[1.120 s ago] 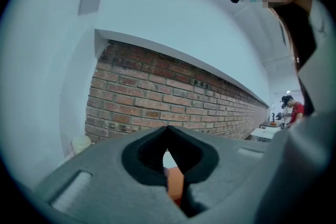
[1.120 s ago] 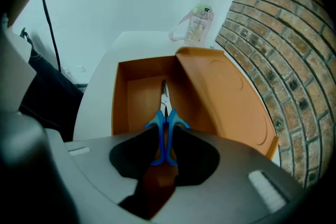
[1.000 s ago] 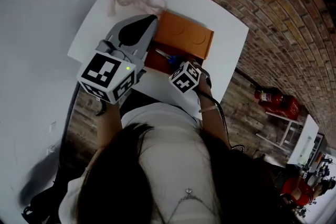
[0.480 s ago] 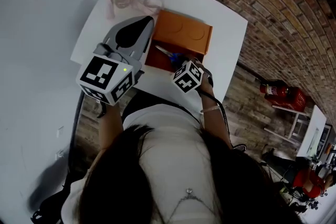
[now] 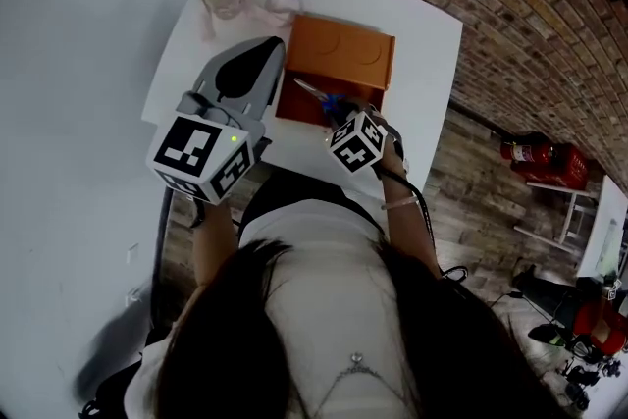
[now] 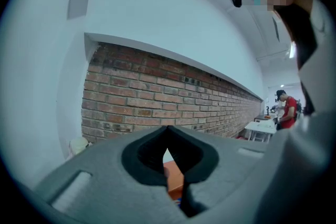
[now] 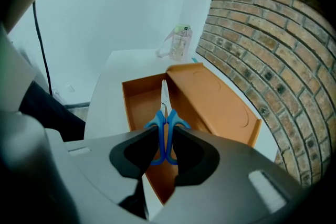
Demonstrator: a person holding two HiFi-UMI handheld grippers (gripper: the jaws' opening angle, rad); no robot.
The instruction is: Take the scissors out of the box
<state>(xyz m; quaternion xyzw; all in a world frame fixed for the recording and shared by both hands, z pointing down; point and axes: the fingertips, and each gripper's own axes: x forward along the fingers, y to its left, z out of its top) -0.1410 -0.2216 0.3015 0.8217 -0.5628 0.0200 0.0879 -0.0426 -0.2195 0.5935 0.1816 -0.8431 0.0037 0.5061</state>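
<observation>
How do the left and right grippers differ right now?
The right gripper is clamped on the scissors at their blue handles; the left gripper is shut on nothing. The right gripper tilts down over the orange box; the left gripper points roughly level at the brick wall. Both are grey.

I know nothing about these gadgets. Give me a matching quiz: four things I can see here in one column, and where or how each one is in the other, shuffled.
Things:
1. scissors
2. orange box
3. jar
4. left gripper

Places or states:
A. at the far corner of the white table
B. shut, with nothing in it
C. lying open on the table
D. clamped by the blue handles in the right gripper

Pairs: 1-D, 2-C, 3-A, 4-B
</observation>
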